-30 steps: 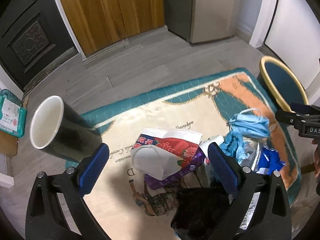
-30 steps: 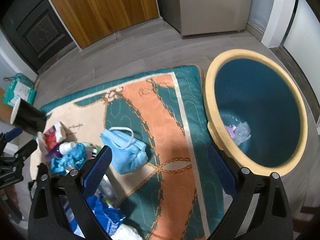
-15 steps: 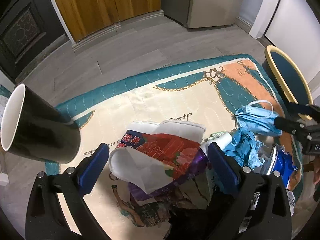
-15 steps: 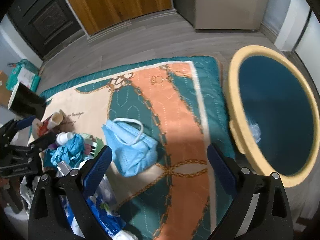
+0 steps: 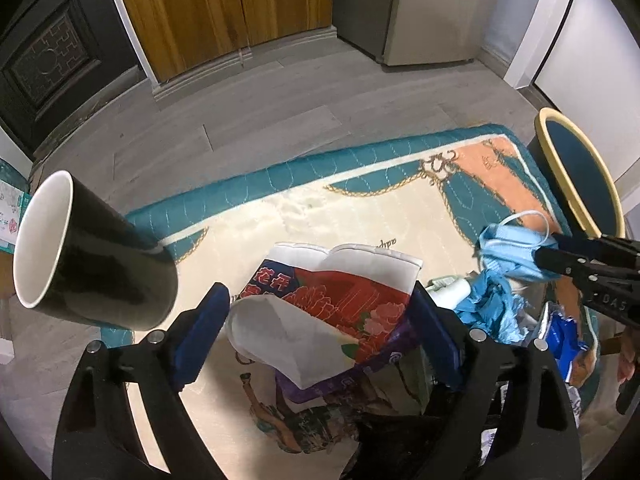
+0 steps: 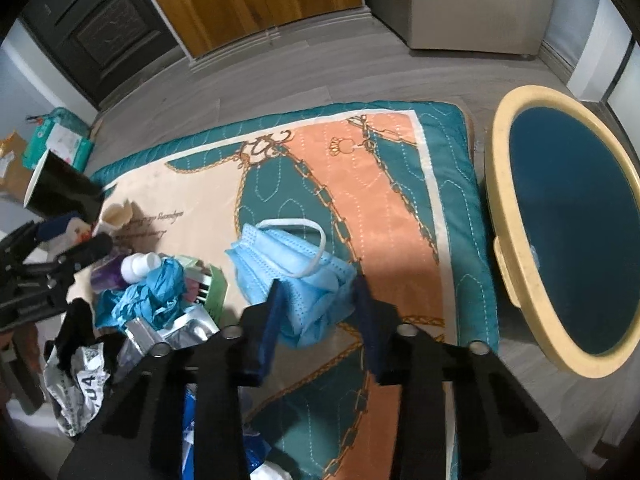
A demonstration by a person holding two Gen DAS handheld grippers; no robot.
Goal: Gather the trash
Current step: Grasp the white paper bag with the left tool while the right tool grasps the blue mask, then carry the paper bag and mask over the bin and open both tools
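Note:
My right gripper (image 6: 318, 312) points down at the rug, and its jaws are closing with a crumpled blue face mask (image 6: 288, 264) pinched between the pads. In the left wrist view the same gripper (image 5: 548, 250) grips the mask (image 5: 508, 240) at the right. My left gripper (image 5: 320, 332) hovers over a red, purple and white tissue wrapper (image 5: 340, 300). Its jaws are closing, still wide, with the wrapper between the pads. A black paper cup (image 5: 92, 264) lies on its side to the left. The teal bin with a yellow rim (image 6: 500, 208) stands right of the rug.
A trash pile lies on the patterned rug (image 6: 360, 200): a crumpled blue glove (image 6: 160, 288), a white bottle (image 6: 138, 264), a foil packet (image 6: 176, 328), a printed plastic bag (image 6: 80, 384). A green tissue pack (image 6: 60, 140) sits on the grey floor by the dark door.
The right jaws have closed from wide open onto the blue mask after sinking over it. The left jaws have narrowed slightly around the wrapper.

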